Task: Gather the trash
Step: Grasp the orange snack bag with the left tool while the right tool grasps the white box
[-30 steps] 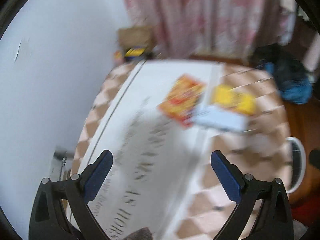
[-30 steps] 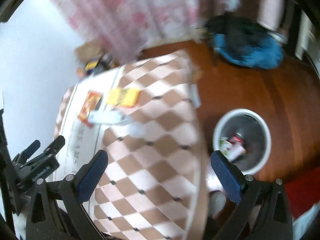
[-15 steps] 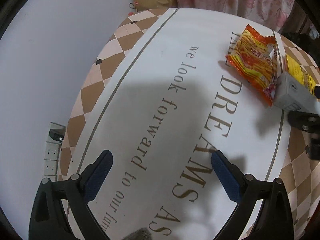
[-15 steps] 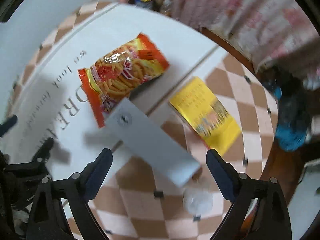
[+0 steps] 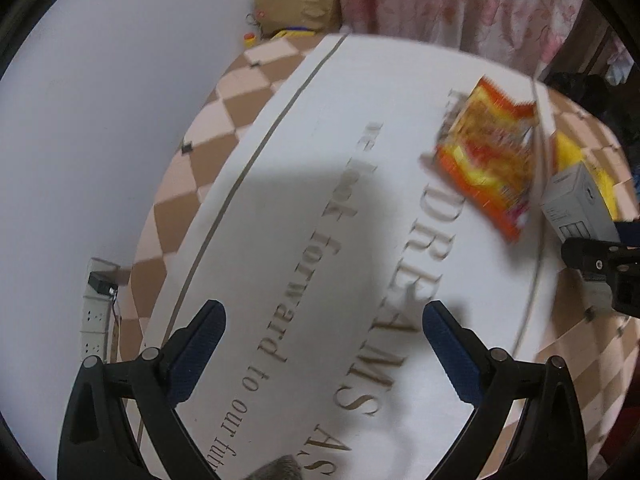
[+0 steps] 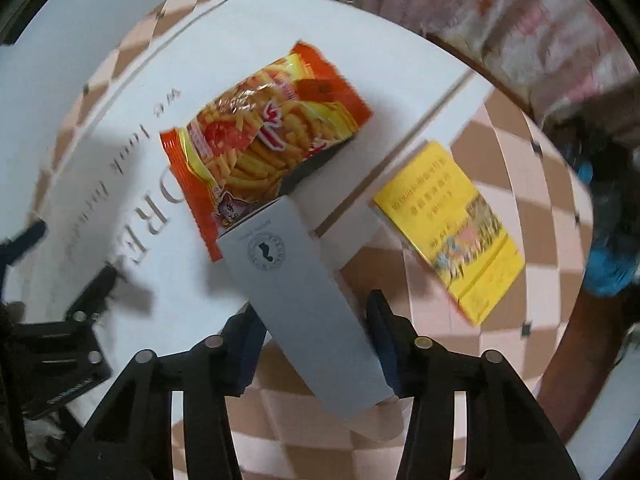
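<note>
A grey carton (image 6: pixel 304 300) lies on the round table, its far end on an orange snack bag (image 6: pixel 264 140). My right gripper (image 6: pixel 314 340) has closed in around the carton's near half, a finger on each side, pads at or near its edges. A yellow packet (image 6: pixel 452 228) lies to the right of the carton. My left gripper (image 5: pixel 320 348) is open and empty above the white lettered cloth (image 5: pixel 304 184). In the left wrist view the snack bag (image 5: pixel 488 156), the carton (image 5: pixel 576 204) and the yellow packet (image 5: pixel 572 152) sit at far right.
The table cloth has a brown and pink check border (image 6: pixel 520 152). A brown paper bag (image 5: pixel 296 4) and small items stand on the floor behind the table. A power strip (image 5: pixel 96 320) hangs at the left wall. Pink curtains (image 5: pixel 460 4) hang behind.
My right gripper swung from above the bin side of the table down to the carton and narrowed its jaws around it. My left gripper dropped toward the white cloth.
</note>
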